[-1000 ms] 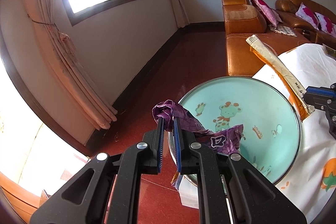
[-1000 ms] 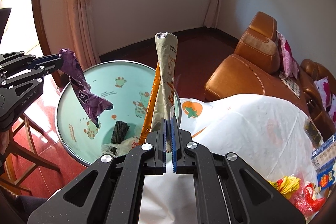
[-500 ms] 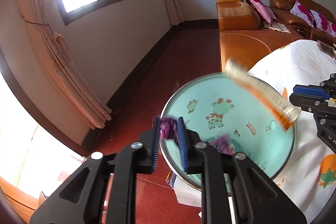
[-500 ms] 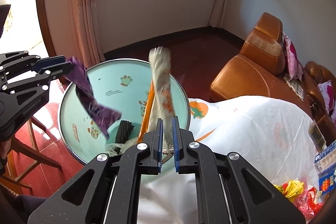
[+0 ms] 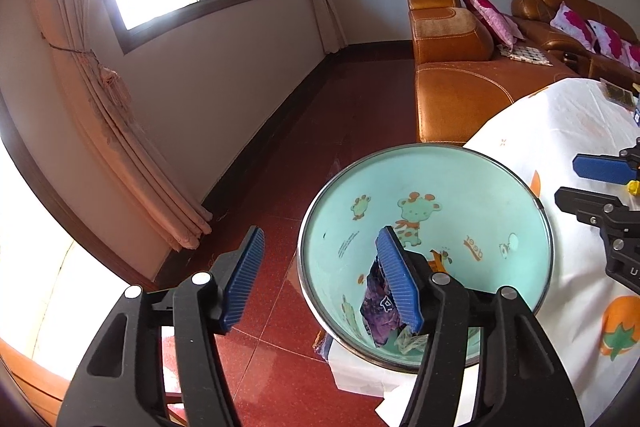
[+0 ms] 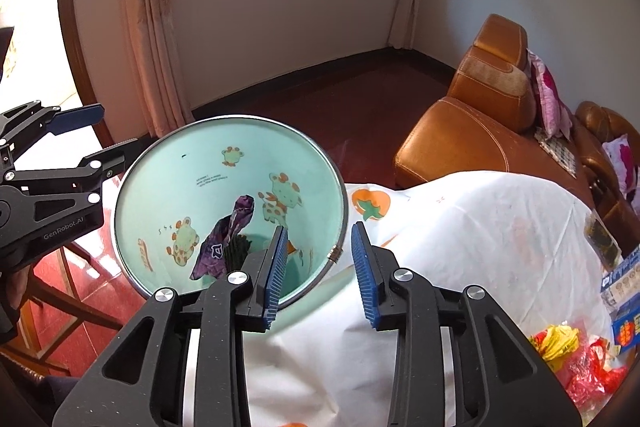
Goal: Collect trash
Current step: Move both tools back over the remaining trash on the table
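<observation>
Over bin (image 6: 168, 163): both tongs opening, nothing between pads. Left tongs (image 5: 320, 285) spread across bin's near rim; right tongs (image 6: 320, 263) over rim beside counter (image 6: 460, 227). Purple wrapper (image 6: 224, 239) inside bin, long axis slanting up wall. Remaining trash (image 6: 576, 359), red and yellow, on counter far right of right tongs; right hand nearer. Only right view shows it; left view shows no remaining trash.

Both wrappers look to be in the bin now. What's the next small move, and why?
Probably swing the right gripper toward the red and yellow wrappers on the white tablecloth. Its jaws are opening with nothing between them, the purple wrapper lies in the bin, and that litter remains.
</observation>
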A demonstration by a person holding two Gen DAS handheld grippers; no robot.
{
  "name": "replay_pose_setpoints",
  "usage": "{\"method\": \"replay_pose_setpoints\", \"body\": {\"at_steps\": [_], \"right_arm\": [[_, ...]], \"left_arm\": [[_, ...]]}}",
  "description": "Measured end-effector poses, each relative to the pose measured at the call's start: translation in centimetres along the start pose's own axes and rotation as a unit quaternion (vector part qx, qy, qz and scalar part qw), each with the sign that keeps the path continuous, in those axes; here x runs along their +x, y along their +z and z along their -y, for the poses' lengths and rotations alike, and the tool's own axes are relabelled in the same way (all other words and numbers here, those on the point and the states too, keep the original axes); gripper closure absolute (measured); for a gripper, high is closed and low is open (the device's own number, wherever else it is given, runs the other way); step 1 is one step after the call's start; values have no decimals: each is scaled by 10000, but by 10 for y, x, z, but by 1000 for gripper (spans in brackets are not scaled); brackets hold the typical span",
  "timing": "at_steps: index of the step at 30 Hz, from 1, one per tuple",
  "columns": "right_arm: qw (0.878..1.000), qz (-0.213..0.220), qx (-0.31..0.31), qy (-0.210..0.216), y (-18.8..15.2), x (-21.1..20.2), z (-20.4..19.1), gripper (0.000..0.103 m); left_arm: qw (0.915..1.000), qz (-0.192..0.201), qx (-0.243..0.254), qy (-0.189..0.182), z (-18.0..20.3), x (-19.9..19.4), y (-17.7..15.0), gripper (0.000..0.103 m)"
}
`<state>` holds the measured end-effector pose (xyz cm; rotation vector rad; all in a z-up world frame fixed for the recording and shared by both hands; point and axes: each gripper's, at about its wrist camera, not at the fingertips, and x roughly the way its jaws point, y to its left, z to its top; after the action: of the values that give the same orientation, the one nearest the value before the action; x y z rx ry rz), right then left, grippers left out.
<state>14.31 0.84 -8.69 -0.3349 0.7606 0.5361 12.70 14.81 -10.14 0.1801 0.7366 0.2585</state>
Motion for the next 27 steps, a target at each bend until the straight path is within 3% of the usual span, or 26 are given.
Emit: {"method": "replay_pose_setpoints", "body": {"at_steps": [7, 12, 20, 27], "right_arm": [[9981, 135, 523, -293, -25, -45, 34, 62], [9899, 338, 1114, -805, -63, -96, 79, 59], [9546, 383, 2157, -2019, -145, -163, 165, 54], [9289, 328, 2792, -2409, -207, -189, 206, 50]], "left_arm": [[9997, 43, 94, -233, 16, -10, 2, 43], [9970, 193, 505, -553, 61, -23, 6, 43], [9874, 418, 979, -1173, 150, -44, 21, 42], [9752, 526, 1428, -1607, 228, -53, 31, 42]]}}
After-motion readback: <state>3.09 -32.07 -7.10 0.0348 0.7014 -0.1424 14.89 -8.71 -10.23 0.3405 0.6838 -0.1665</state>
